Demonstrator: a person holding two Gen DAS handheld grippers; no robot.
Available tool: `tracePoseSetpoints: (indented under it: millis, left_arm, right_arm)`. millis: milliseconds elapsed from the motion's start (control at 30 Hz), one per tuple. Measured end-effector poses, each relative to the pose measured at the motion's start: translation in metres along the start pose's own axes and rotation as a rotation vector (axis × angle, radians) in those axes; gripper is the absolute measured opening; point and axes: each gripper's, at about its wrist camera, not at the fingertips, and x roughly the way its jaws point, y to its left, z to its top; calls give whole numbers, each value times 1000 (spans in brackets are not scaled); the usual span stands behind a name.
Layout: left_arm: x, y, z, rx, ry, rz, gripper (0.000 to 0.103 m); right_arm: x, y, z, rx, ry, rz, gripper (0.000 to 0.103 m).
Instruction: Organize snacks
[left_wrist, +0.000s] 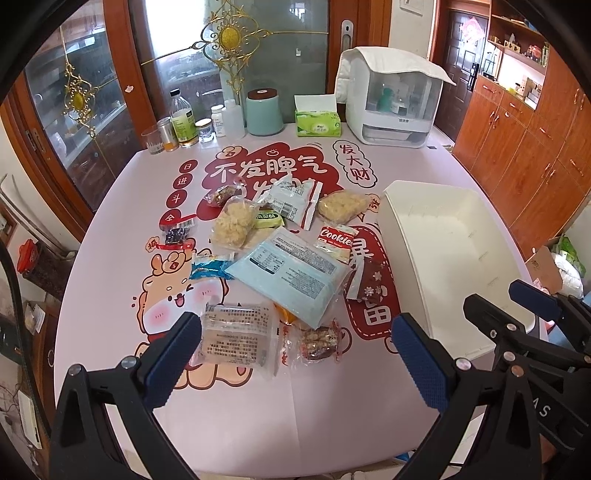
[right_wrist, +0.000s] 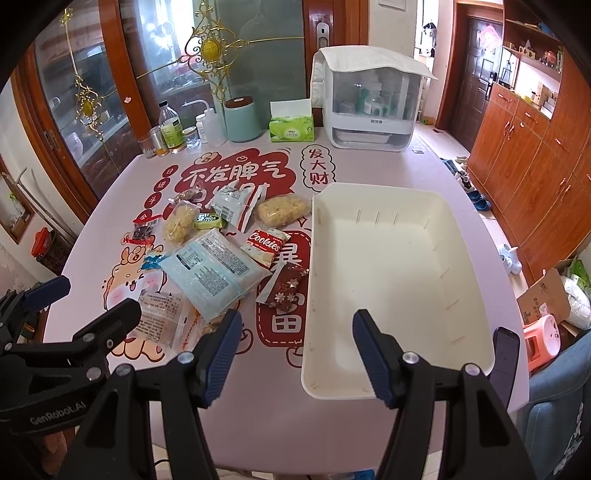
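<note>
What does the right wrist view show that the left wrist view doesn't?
Right wrist only: the white bin's whole empty inside, shoes on the floor, a pink stool.
Left wrist only: a wrapped nut snack near the table edge; the bin shows mostly its outer wall.
Both: the snack pile with the big blue packet, the Cookies packet, the tissue box, and the left gripper and right gripper, both open and empty.

The left tool (left_wrist: 295, 354) and the right tool (right_wrist: 297, 356) hang side by side at the near edge, both tilted downward, jaws spread wide, gripping nothing.
</note>
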Motion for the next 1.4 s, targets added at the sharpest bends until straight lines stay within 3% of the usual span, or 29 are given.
tracePoseSetpoints:
  millis: [267, 467, 767, 933, 1100, 1267, 1400]
  left_arm:
    - [-2, 6, 1, 3, -6, 5, 102]
    - [-10, 19, 11, 63, -19, 11, 102]
    - [-10, 68, 35, 97, -54, -67, 102]
    - [9, 104, 42, 103, -34, -108, 102]
    - [33, 146, 44, 106, -33, -59, 102]
    - [75, 186, 39, 71, 47, -53, 102]
    - [110, 188, 17, 90, 155, -122, 102]
  right_arm:
    - [-2, 7, 1, 4, -7, 2, 64]
    - [-8, 20, 7, 52, -22, 2, 64]
    - [-16, 65, 14, 90, -77, -21, 64]
    - [-1, 87, 15, 113, -38, -16, 64]
    - [24, 97, 12, 158, 3, -35, 64]
    - [60, 106, 6, 158, 75, -10, 64]
    - [97, 105, -5, 162, 147, 23, 64]
